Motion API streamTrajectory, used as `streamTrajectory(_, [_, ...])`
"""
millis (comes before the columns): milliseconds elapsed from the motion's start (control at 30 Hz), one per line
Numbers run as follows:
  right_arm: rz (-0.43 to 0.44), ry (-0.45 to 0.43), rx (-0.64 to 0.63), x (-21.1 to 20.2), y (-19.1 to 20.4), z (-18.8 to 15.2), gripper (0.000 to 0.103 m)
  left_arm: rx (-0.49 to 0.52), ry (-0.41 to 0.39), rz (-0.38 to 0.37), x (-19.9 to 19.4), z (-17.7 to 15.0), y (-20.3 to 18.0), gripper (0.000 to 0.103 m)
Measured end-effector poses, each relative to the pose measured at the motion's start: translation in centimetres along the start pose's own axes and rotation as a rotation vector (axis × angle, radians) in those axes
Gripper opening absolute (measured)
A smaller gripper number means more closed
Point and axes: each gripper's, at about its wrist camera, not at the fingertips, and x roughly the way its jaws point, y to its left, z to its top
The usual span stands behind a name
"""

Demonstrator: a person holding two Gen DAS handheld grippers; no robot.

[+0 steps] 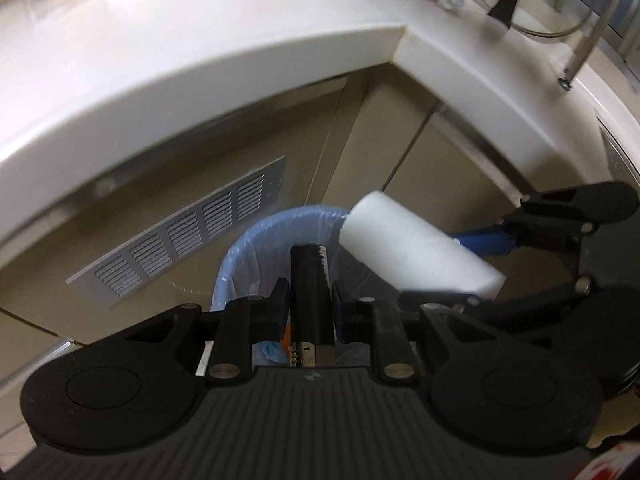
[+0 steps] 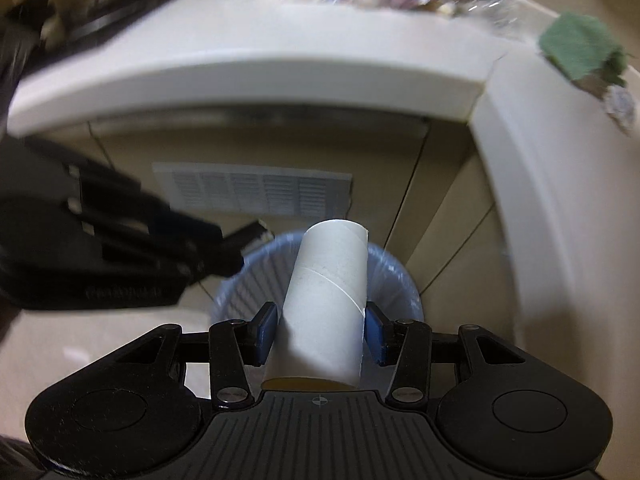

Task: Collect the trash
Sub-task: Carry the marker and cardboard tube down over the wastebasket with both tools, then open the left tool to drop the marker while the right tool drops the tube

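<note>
With the right gripper point(image 2: 320, 320) clamped on a cardboard tube point(image 2: 326, 300) and the left gripper point(image 1: 311, 300) pinching a black stick-like item point(image 1: 310, 292), both over the lined bin point(image 2: 396, 276), an off-centre release risks the tube glancing off the rim onto the floor.

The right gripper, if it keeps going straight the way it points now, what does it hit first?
Probably the trash bin with its blue liner: the right gripper, shut on the cardboard tube, points down at the bin's opening. Depth is unclear, but nothing else shows in that line.

The bin point(image 2: 394, 276) mouth lies open below; the counter point(image 2: 248, 68) edge overhangs behind it.
</note>
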Motion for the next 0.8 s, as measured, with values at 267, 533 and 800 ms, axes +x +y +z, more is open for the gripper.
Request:
streamTrajectory(267, [0.004, 0.134, -0.101, 5.3, 0.1, -0.7, 0.046, -0.06, 0.043, 0.01, 3.1, 0.5, 1.9, 0.019])
streamTrajectory(533, [0.005, 0.173, -0.115, 7.6, -0.5, -0.7, 0.046, -0.087, 0.086, 0.03, 5.9, 1.1, 1.9, 0.019])
streamTrajectory(800, [0.005, 0.19, -0.11, 8.6, -1.4, -0.2, 0.046, -0.092, 0.108, 0.034, 6.8, 1.1, 1.8, 0.019])
